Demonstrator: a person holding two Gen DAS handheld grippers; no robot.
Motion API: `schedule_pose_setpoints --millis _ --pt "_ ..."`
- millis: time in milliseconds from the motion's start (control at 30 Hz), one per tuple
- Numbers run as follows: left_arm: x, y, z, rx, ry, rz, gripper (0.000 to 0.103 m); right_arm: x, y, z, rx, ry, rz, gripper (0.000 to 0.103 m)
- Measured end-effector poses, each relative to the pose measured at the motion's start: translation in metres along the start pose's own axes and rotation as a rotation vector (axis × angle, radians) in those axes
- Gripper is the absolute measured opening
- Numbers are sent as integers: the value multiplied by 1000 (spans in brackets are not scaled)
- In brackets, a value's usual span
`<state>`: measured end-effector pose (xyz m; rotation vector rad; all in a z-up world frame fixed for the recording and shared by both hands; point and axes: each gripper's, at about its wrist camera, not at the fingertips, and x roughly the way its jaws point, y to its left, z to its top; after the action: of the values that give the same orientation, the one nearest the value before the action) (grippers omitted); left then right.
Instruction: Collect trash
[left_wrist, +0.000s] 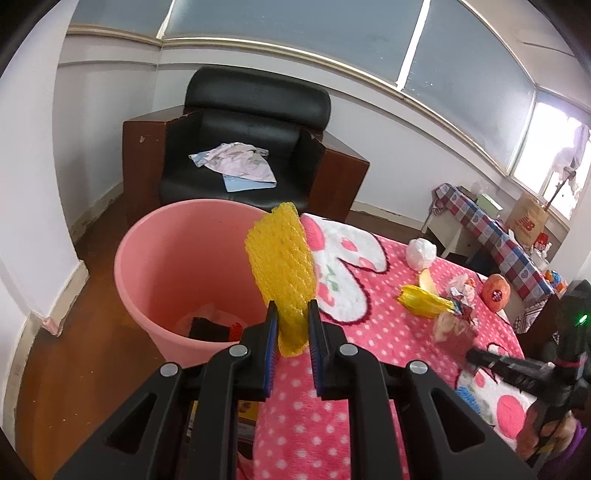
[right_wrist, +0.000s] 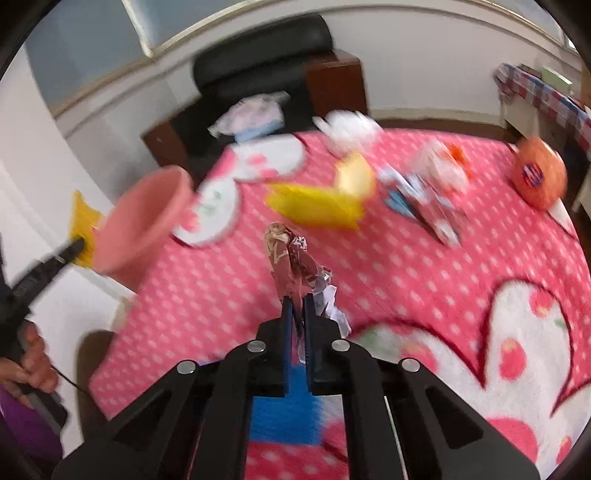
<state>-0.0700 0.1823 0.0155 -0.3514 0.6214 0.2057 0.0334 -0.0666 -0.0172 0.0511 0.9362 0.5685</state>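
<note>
Left claw (left_wrist: 291, 314) clamps the lower edge of a yellow foam fruit net (left_wrist: 280, 258), held upright at the pink bucket (left_wrist: 155, 258) rim, probably so it falls inside on release. Net: stiff, dimpled mesh. Right claw (right_wrist: 298, 306) pinches a crumpled brown wrapper (right_wrist: 290, 258) lifted above the pink polka-dot blanket (right_wrist: 369, 277).

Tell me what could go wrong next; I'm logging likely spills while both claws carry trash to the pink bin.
1. The left claw pinches only the bottom of the yellow foam net, which stands near the pink bin rim; released here, it might fall outside.
2. The right claw grips the crumpled wrapper by a thin end, and the view is blurred, so it could slip onto the pink blanket.
</note>
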Motion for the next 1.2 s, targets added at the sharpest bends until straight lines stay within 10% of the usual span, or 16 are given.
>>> schedule_pose_setpoints --millis 600,1200 --pt "19 35 2 -51 10 86 16 75 156 69 -199 54 230 6" --pt "25 37 3 -54 11 110 38 98 168 67 -193 101 244 25"
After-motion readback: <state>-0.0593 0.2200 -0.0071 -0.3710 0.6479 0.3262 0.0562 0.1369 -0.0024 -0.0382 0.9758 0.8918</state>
